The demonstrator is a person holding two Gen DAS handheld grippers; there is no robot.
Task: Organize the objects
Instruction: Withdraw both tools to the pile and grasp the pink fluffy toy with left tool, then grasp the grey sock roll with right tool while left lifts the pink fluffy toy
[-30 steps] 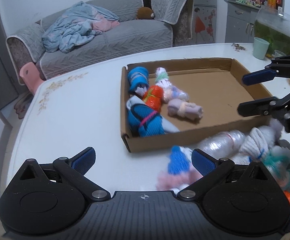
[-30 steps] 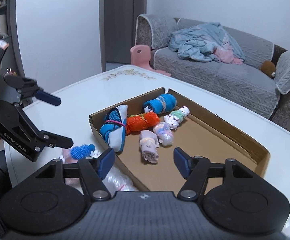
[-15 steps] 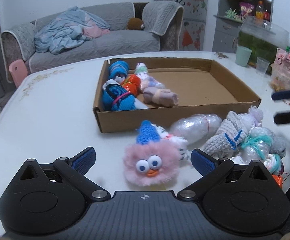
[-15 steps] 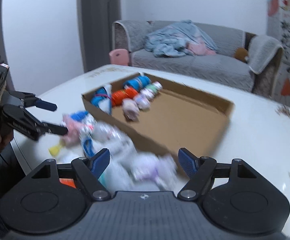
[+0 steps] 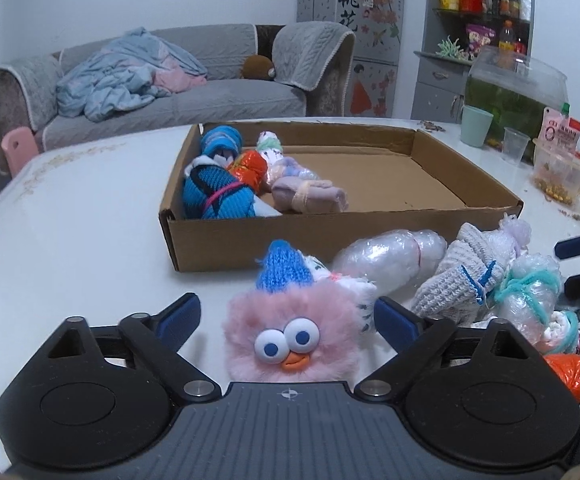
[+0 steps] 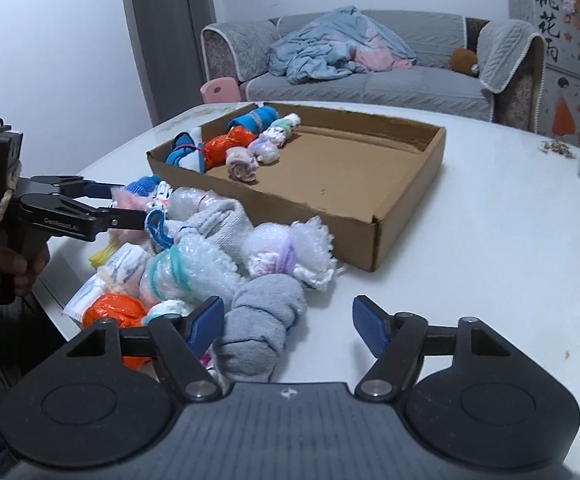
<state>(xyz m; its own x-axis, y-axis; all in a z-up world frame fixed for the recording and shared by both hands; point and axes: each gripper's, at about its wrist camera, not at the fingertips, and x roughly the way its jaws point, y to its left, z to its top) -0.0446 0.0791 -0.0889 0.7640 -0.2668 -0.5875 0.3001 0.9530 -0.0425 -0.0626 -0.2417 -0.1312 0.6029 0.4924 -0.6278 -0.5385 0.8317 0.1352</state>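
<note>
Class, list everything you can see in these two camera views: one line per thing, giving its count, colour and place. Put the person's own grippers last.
cardboard box: one, brown, mid-table.
rolled bundles in box: six, blue, orange, pale, along its left side.
pink plush toy: one, blue knit hat, between the left jaws.
loose bundles: a pile, white, grey, orange, in front of the box.
grey sock roll: one, nearest the right gripper.
green cup: one, far right of table.
sofa: one, grey, behind, blue blanket on it.
left gripper: black, blue pads, open around the toy.
right gripper: same, open.

Bundles in box; plush toy and loose bundles before it.
</note>
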